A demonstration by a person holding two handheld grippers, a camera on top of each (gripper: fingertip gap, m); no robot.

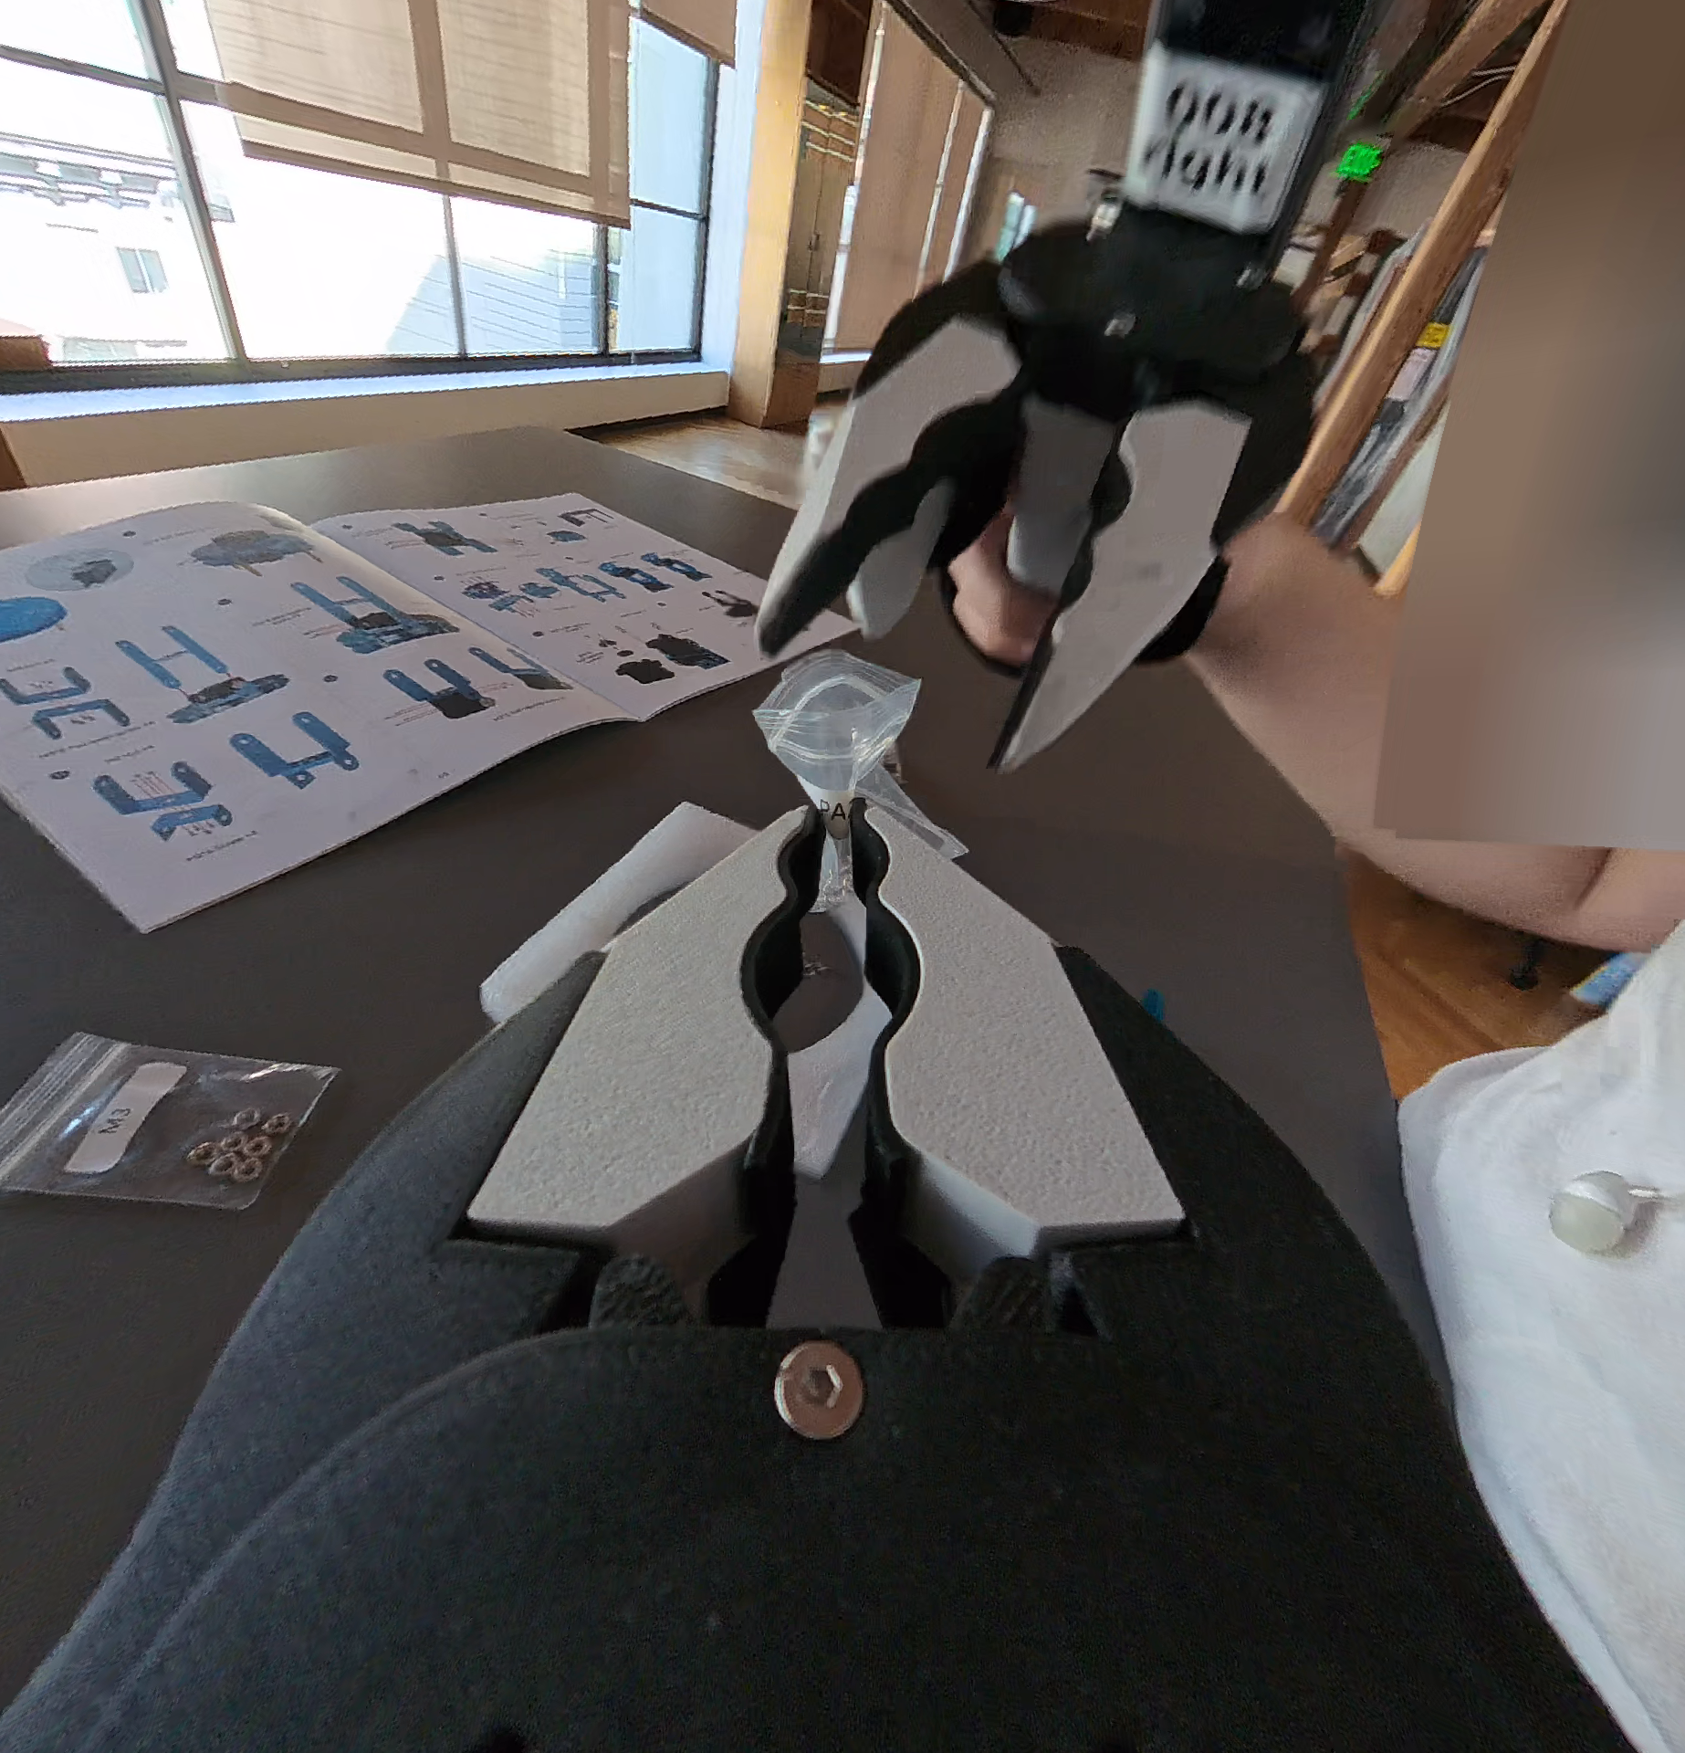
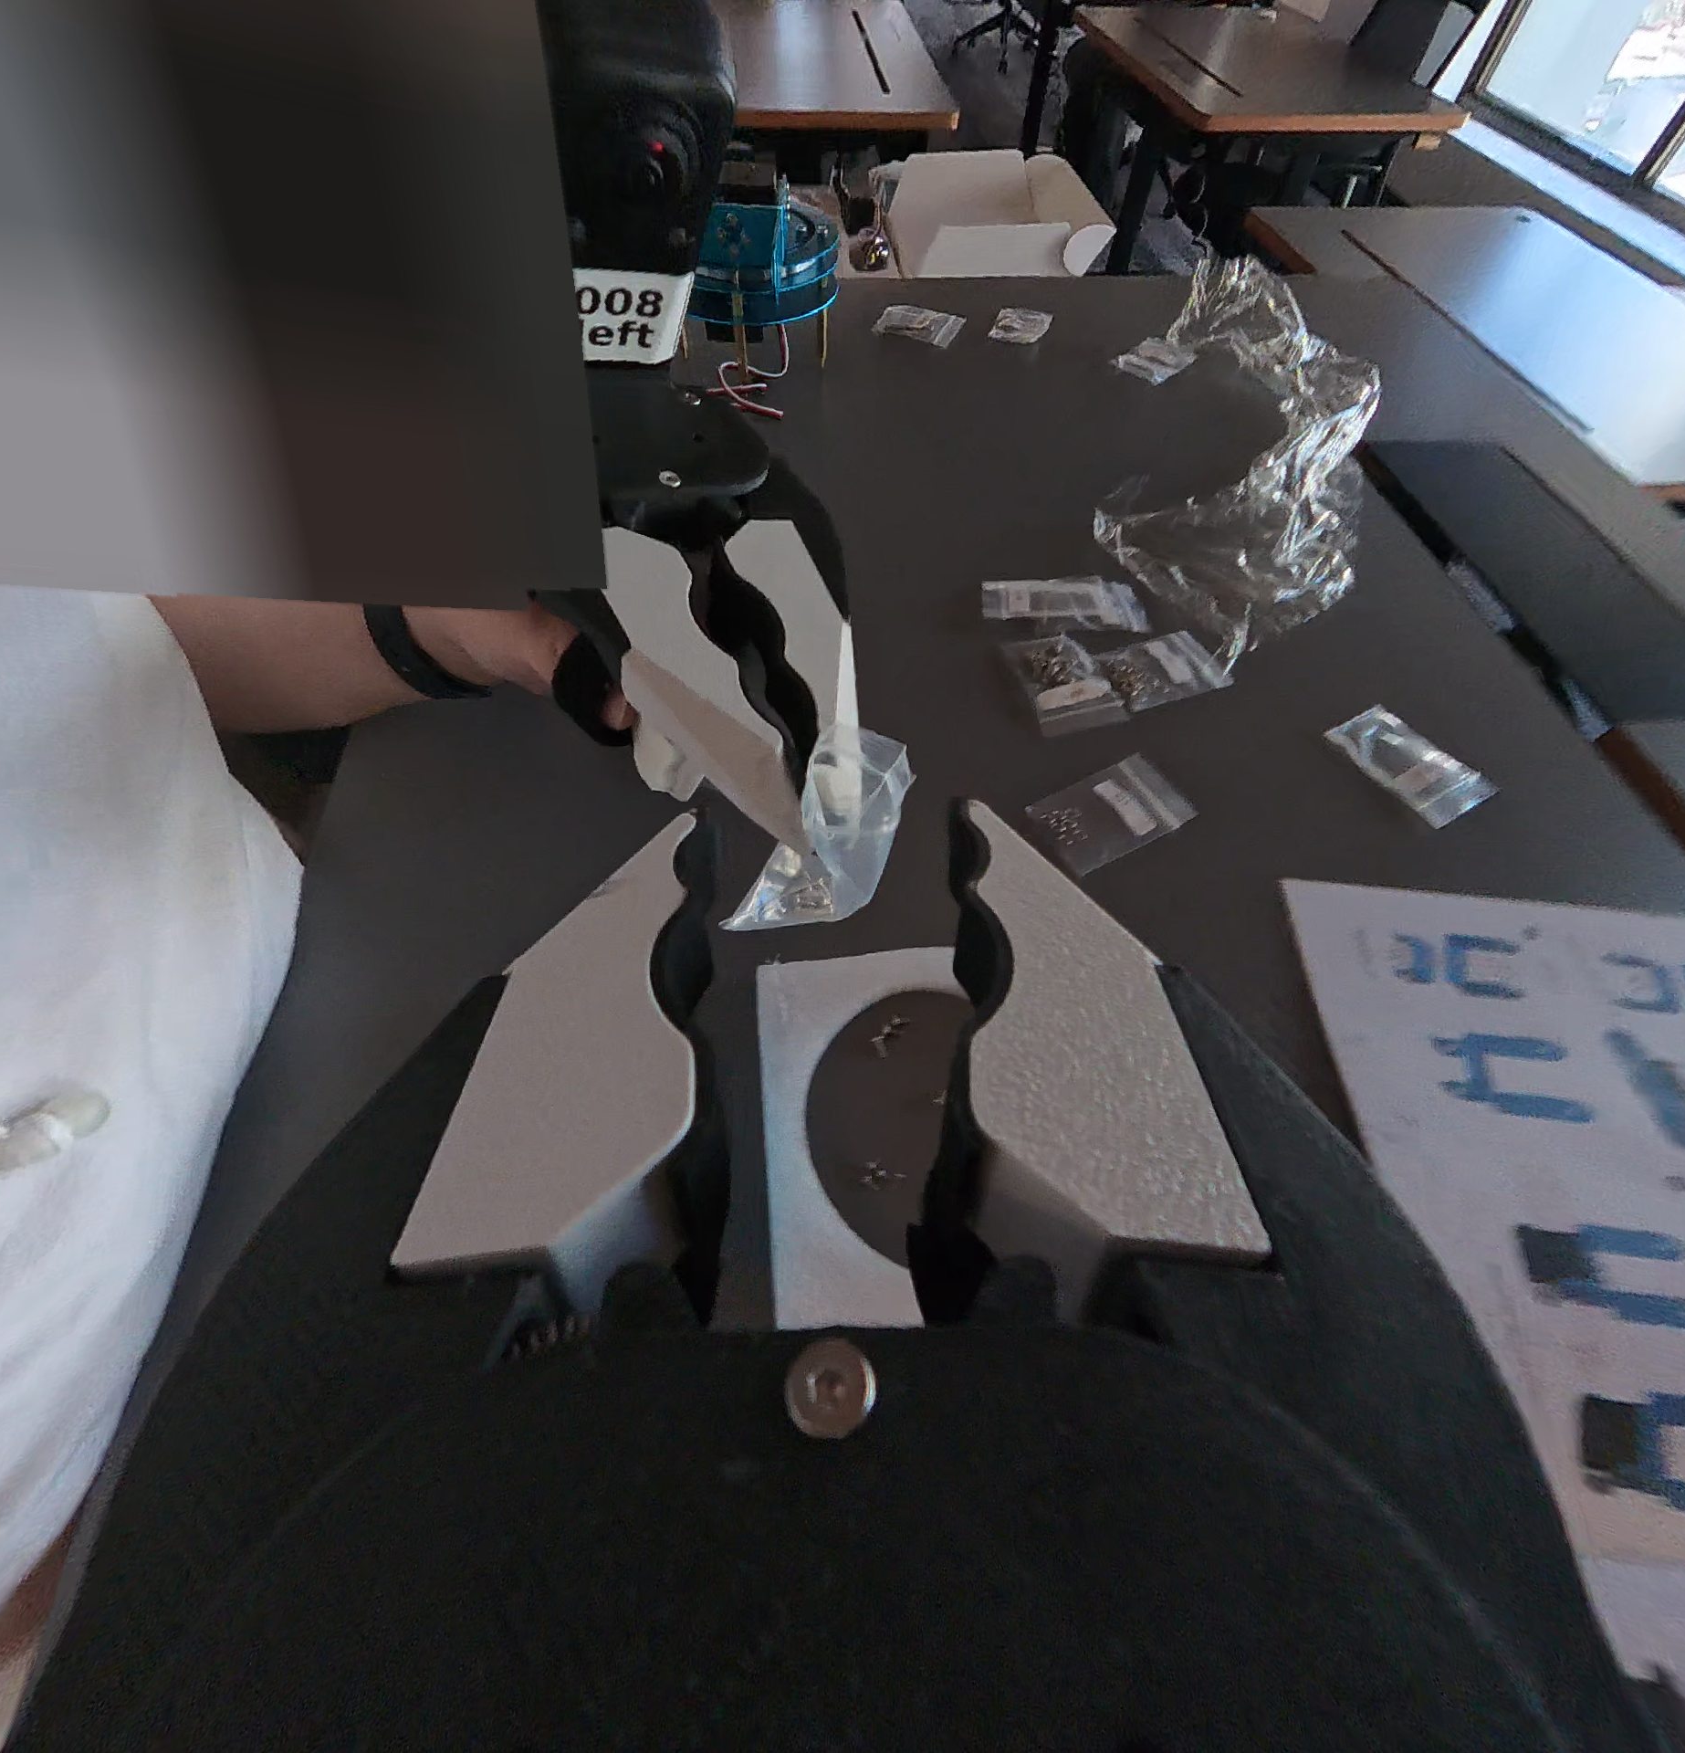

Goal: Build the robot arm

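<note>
Pinching a small clear zip bag point(image 1: 834, 721) at its labelled top, my left gripper point(image 1: 837, 835) has its fingers closed on it above a white tray point(image 2: 824, 1119) scattered with tiny screws; a few screws sit in the bag's low corner. Dark bench point(image 1: 251, 958) carries an open manual point(image 1: 279, 655), a bag of nuts point(image 1: 156, 1119) and crumpled plastic wrap point(image 2: 1246, 474). My right gripper point(image 2: 824, 844) hovers just beside the bag, fingers spread apart.

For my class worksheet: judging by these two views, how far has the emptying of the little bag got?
Done: a few screws lie in the white tray. In hand: left gripper pinches the bag above it; right gripper is open nearby. Left: more screws show in the bag's lower corner.
</note>
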